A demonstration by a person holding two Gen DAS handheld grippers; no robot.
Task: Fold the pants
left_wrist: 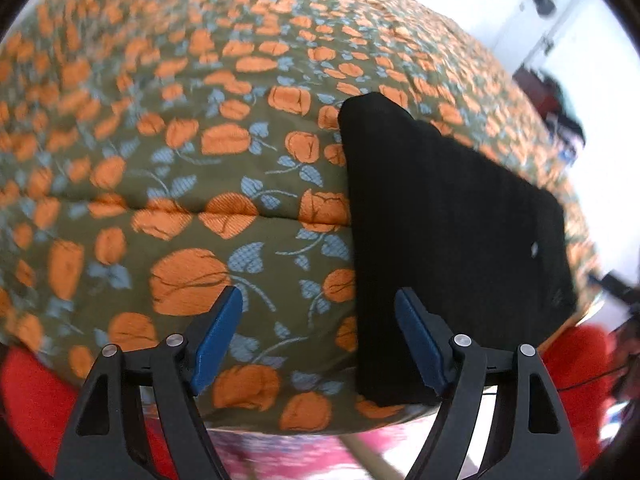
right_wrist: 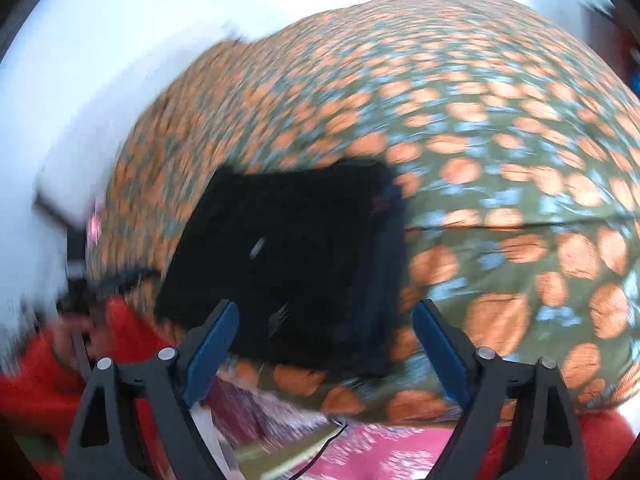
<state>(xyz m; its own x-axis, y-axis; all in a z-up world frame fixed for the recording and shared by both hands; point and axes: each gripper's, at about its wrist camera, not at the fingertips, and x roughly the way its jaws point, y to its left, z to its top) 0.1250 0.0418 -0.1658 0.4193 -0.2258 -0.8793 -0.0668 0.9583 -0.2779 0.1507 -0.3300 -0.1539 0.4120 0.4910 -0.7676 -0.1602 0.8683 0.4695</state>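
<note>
The black pants [left_wrist: 448, 216] lie folded into a compact rectangle on the floral bedspread [left_wrist: 180, 160], near its front edge. In the right wrist view the pants [right_wrist: 288, 256] show as a dark blurred block with a small white tag. My left gripper [left_wrist: 320, 336] is open and empty, held just before the bed's front edge with its right finger over the pants' near corner. My right gripper [right_wrist: 326, 344] is open and empty, above the pants' near edge. Both have blue pads.
The bedspread [right_wrist: 500, 160] is olive with orange flowers and blue leaves. A red garment [left_wrist: 32, 400] and a pink patterned surface [right_wrist: 380, 452] lie below the bed's front edge. White walls stand behind. The right wrist view is motion-blurred.
</note>
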